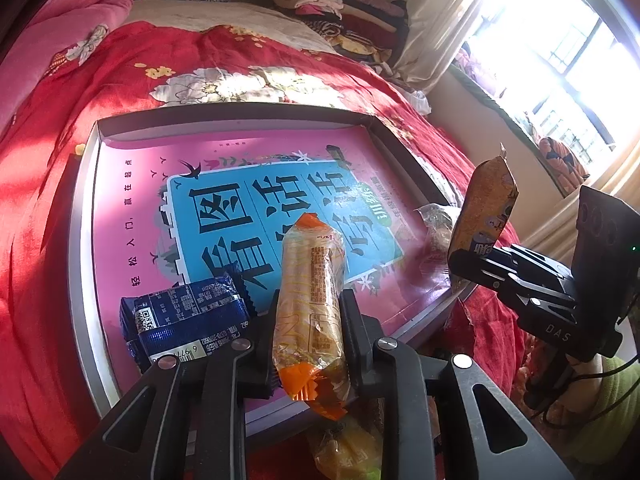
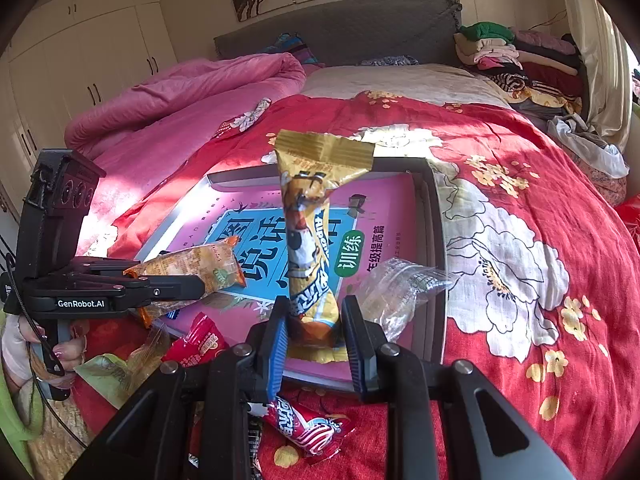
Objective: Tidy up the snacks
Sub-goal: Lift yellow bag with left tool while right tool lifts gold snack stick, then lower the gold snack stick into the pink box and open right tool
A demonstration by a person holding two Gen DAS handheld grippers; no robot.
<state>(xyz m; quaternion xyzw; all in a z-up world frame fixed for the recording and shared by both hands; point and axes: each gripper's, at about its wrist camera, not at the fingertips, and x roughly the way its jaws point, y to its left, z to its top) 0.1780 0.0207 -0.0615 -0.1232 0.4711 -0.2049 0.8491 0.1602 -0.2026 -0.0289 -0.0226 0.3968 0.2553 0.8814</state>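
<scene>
Bedroom, sunlit. Bed [image 2: 520,184] under red floral quilt, pink duvet [image 2: 192,92] bunched toward grey headboard [image 2: 340,32], folded clothes pile [image 2: 520,64] by bright window [image 1: 560,52]. White wardrobe [image 2: 80,40] along wall.

Shallow pink box lid [image 1: 120,200] (blue Chinese lettering) flat on quilt. Blue snack pack [image 1: 184,320] sits inside near edge, clear wrapper [image 2: 396,292] inside too. Red snack packs [image 2: 308,424] loose on quilt beside it.

Left hand-held gripper [image 1: 308,320] clamped on orange snack bar [image 1: 308,280] above lid. Right hand-held gripper [image 2: 314,320] pinching yellow snack bar [image 2: 312,220], upright.
</scene>
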